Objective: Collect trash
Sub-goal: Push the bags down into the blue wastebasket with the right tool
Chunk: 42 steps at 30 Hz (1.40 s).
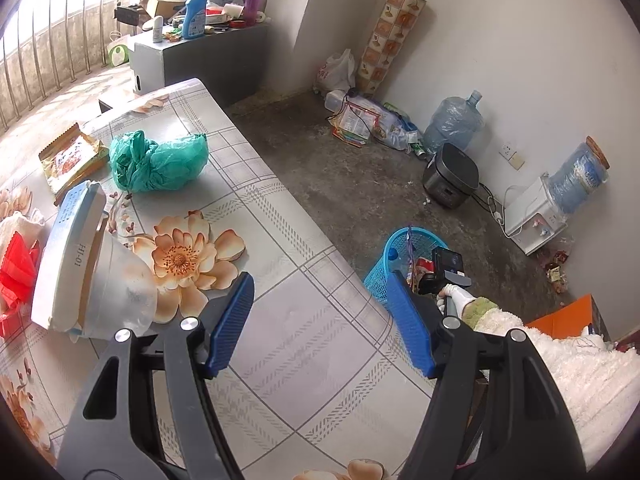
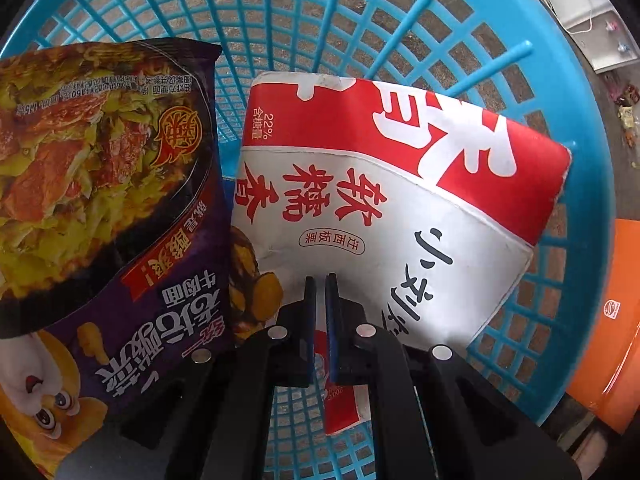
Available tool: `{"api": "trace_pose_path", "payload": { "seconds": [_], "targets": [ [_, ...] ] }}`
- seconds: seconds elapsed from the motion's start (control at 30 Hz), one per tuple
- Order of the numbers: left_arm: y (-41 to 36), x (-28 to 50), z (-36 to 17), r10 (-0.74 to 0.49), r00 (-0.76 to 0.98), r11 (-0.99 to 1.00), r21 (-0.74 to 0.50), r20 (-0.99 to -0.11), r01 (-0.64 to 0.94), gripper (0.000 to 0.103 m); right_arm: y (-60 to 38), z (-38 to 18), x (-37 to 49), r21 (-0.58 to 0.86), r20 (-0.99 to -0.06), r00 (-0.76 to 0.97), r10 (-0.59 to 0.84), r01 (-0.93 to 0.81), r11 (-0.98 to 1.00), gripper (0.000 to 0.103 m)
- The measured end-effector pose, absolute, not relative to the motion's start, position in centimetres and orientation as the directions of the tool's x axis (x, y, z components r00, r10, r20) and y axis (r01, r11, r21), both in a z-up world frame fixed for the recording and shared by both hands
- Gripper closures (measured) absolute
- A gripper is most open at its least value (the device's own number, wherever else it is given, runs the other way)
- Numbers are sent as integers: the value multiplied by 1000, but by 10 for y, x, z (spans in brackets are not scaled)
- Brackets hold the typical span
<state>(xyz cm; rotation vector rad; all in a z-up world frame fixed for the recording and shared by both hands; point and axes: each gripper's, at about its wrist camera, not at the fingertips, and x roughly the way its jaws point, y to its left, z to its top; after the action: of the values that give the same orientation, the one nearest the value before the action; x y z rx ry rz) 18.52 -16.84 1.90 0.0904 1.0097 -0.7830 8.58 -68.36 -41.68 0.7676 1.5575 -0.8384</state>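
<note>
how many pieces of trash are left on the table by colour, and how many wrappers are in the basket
Green plastic bag on the table: 1
Yellow snack packet on the table: 1
Purple noodle wrapper in the blue basket: 1
Red and white wrapper in the basket: 1
Total: 4

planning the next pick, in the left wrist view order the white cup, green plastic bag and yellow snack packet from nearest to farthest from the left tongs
1. White cup: lying on its side, just left of the open left tongs.
2. Green plastic bag: crumpled, farther up the table.
3. Yellow snack packet: left of the bag, near the table's far-left edge; only slightly farther than the bag.
</note>
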Motion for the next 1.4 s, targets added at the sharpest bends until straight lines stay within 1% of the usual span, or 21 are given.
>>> {"api": "trace_pose_path", "payload": {
  "seconds": [0.03,0.1,0.13,0.17,0.23,0.3,0.33,0.37,0.4,0.43,0.47,0.53,0.6,0.63,0.67,0.73,0.77,0.83,1.0,1.17,1.4],
  "targets": [
    [-168,184,20,-547,292,728,-274,-785,628,38,-681,-411,84,-89,-993,-116,19,845,527,97],
    [-164,183,23,-549,302,729,-270,-780,629,38,-677,-390,79,-31,-1000,-25,-18,859,511,96],
    [-162,183,24,-551,307,730,-270,-776,628,38,-674,-377,75,3,-999,23,-35,867,499,92],
    [-159,183,26,-553,313,732,-271,-772,626,38,-672,-362,70,42,-996,76,-52,876,481,85],
    [-155,184,28,-558,319,733,-275,-766,622,38,-665,-330,61,140,-978,195,-76,878,458,78],
    [-152,183,30,-566,320,732,-285,-760,619,38,-650,-295,57,271,-936,342,-80,848,456,69],
    [-150,183,31,-570,320,731,-289,-757,618,38,-641,-280,58,342,-907,417,-66,817,465,60],
    [-149,182,32,-574,321,730,-292,-754,618,38,-632,-265,63,404,-873,484,-51,778,481,54],
    [-148,181,32,-578,321,728,-296,-750,618,38,-623,-252,68,446,-844,535,-37,739,506,51],
    [-147,180,33,-583,321,726,-301,-747,618,38,-612,-240,74,462,-829,559,-19,704,539,42],
    [-145,178,34,-588,321,724,-306,-743,618,38,-602,-234,84,445,-837,546,-4,686,577,40],
    [-142,176,37,-594,326,723,-311,-735,617,38,-588,-235,107,339,-892,452,-14,689,641,40],
    [-138,174,40,-599,332,723,-316,-729,614,38,-581,-243,127,230,-941,337,-31,701,675,40],
    [-136,173,41,-599,334,725,-316,-727,612,38,-578,-253,130,204,-954,299,-24,708,676,50],
    [-134,173,42,-599,336,727,-317,-726,610,38,-577,-262,129,183,-964,264,-20,717,673,74],
    [-130,174,42,-598,341,731,-318,-726,604,38,-580,-284,122,182,-974,227,13,744,643,96],
    [-128,174,41,-598,342,733,-320,-725,601,38,-582,-292,119,172,-978,210,15,758,630,99],
    [-125,176,39,-595,343,736,-323,-727,595,38,-585,-305,115,96,-988,150,-32,770,631,99],
    [-122,181,34,-589,338,743,-328,-734,584,38,-596,-339,103,41,-997,72,-29,805,591,100],
    [-122,185,30,-581,336,748,-324,-741,580,38,-616,-375,94,35,-999,23,29,855,517,100],
    [-123,187,28,-561,342,762,-308,-754,570,38,-629,-401,96,66,-991,10,132,901,430,100]
  ]
}}
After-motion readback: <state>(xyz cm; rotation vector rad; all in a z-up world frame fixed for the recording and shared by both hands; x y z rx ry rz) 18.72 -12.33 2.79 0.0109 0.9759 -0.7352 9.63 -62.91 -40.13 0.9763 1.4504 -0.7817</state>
